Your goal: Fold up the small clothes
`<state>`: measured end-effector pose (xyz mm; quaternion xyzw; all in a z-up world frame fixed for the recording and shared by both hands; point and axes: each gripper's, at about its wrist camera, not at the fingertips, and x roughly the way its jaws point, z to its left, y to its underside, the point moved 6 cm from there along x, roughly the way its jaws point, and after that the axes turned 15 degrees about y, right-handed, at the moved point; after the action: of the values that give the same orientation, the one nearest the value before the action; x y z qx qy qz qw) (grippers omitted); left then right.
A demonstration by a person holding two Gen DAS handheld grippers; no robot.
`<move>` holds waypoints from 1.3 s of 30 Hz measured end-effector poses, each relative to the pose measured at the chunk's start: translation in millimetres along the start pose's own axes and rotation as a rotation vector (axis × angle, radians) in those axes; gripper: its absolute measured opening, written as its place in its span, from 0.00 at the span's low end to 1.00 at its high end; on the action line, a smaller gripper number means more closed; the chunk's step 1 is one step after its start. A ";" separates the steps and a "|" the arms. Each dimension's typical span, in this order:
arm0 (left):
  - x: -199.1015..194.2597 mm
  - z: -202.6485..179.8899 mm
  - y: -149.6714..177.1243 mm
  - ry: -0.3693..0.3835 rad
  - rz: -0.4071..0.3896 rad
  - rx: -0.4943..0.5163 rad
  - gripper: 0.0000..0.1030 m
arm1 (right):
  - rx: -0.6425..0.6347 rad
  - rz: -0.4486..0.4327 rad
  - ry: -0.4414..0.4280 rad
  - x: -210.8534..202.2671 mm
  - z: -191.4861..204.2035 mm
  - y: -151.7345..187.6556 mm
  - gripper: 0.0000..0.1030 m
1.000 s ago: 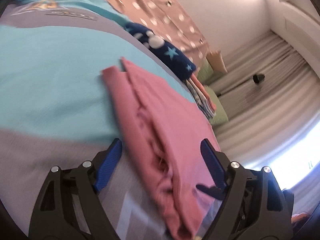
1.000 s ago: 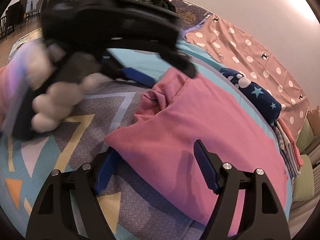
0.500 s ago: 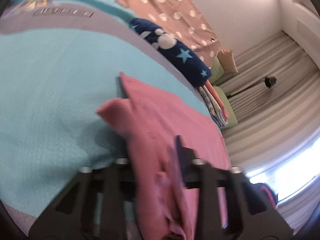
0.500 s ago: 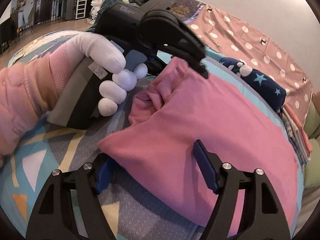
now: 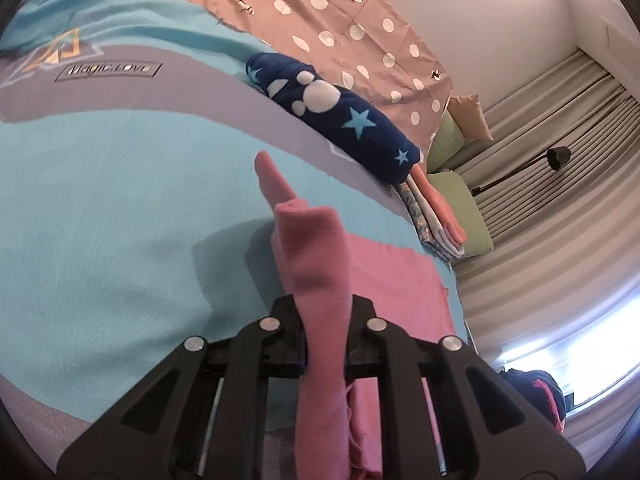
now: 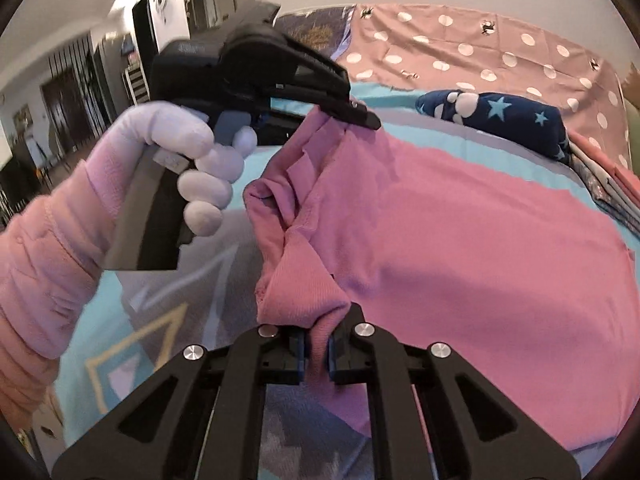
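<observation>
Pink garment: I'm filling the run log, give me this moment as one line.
pink garment | left gripper shut on edge | right gripper shut on corner | near edge lifted | rest lying on bedspread

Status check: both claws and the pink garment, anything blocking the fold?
Left claw shut on pink garment. Right claw shut on its near edge, lifted. Folded navy star cloth beyond, apart. Nothing in the way.

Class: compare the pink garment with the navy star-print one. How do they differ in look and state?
The pink garment is plain, spread out, its edge lifted by both tools. The navy garment carries stars and white blobs, lies bundled, untouched. Both are on the bed.
</observation>
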<state>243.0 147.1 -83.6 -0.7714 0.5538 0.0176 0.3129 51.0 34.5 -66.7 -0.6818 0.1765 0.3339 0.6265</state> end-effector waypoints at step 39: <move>245.9 -177.7 54.1 -0.169 0.220 0.191 0.08 | 0.587 -0.019 -0.046 -76.2 -253.8 72.9 0.07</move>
<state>234.4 -159.8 -57.8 -0.6686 0.6059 0.0639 0.4263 8.0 -237.0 -70.8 -0.4653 0.2449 0.2778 0.8040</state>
